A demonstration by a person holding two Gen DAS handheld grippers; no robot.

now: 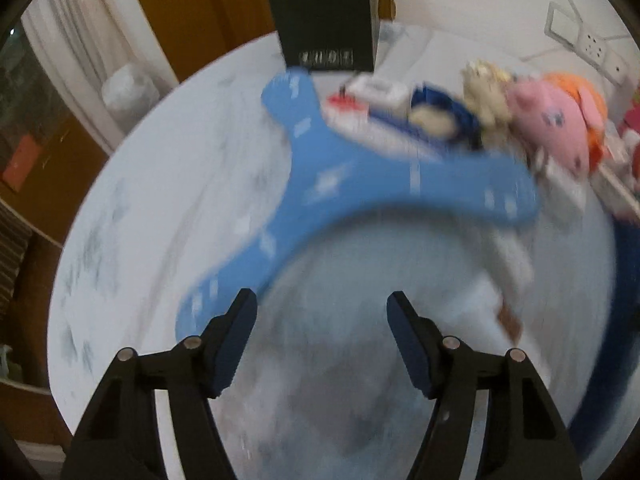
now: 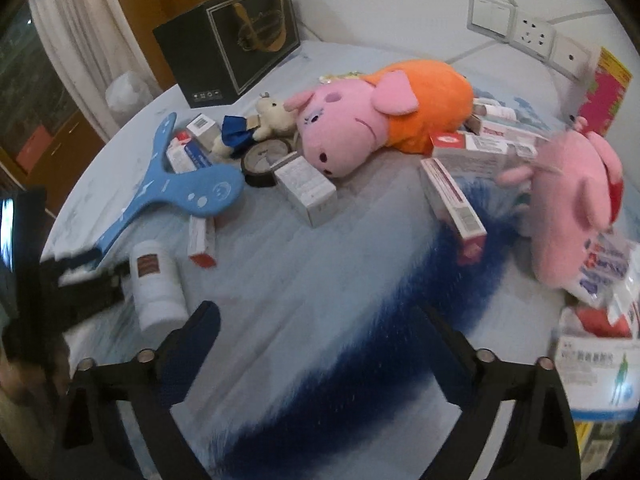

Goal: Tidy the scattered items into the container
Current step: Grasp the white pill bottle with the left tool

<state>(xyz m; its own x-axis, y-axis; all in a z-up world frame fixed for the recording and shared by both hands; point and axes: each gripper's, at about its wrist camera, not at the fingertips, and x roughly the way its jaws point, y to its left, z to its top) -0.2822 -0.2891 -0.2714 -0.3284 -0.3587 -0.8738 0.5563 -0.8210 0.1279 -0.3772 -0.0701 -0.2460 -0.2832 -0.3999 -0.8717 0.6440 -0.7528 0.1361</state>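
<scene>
A blue three-armed boomerang (image 1: 360, 184) lies on the round table, blurred in the left wrist view; it also shows in the right wrist view (image 2: 180, 192). My left gripper (image 1: 322, 304) is open and empty, its left fingertip at the boomerang's near arm. In the right wrist view the left gripper (image 2: 76, 276) is by that arm's tip and a white bottle (image 2: 156, 284). My right gripper (image 2: 316, 316) is open and empty above the blue cloth. A black box (image 2: 232, 56) stands at the back. A pink and orange pig plush (image 2: 372, 116) lies among medicine boxes (image 2: 308, 192).
A second pink plush (image 2: 576, 208) lies at the right over packets and boxes (image 2: 600, 376). A small bear toy (image 2: 260, 124) and a tape roll (image 2: 264, 160) sit near the boomerang. Wall sockets (image 2: 532, 36) are behind. The table edge (image 1: 68, 264) curves at left.
</scene>
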